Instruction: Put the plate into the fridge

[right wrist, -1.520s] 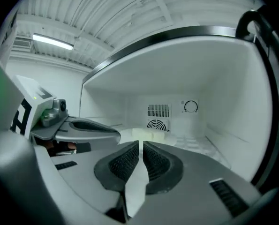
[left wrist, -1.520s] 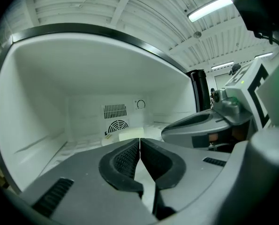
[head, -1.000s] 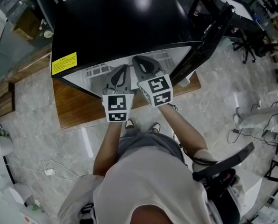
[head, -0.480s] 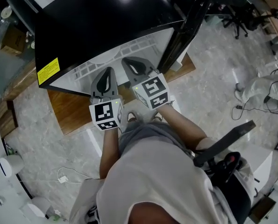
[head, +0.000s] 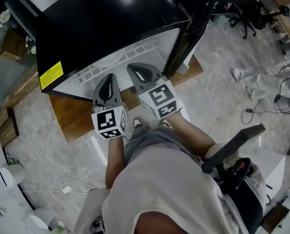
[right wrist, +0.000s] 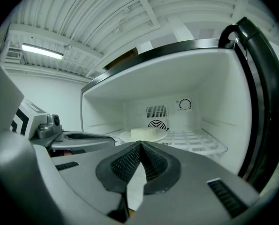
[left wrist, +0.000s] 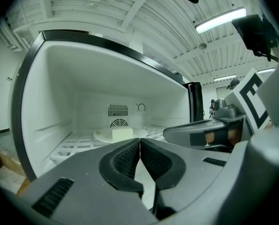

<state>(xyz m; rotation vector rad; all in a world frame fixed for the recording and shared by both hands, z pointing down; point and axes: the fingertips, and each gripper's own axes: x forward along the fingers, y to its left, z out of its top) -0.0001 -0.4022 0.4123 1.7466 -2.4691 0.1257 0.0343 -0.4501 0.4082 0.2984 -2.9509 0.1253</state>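
A white plate (left wrist: 106,136) (right wrist: 144,136) with a pale block on it rests on the wire shelf deep inside the open fridge (head: 101,28), near the back wall's fan grille. Both grippers hang outside the fridge mouth, side by side. My left gripper (left wrist: 139,142) (head: 107,86) is shut with nothing between its pads. My right gripper (right wrist: 140,146) (head: 141,73) is shut and empty too. In the head view the plate is hidden by the fridge's black top.
The fridge door (head: 193,28) stands open to the right. The fridge sits on a wooden platform (head: 76,116) over a marble floor. A wire shelf (right wrist: 200,142) spans the fridge interior. Office chairs (head: 244,13) and cables lie at the right.
Both grippers have drawn back slightly from the fridge opening toward the person. The head view shifted between one second ago and half a second ago.
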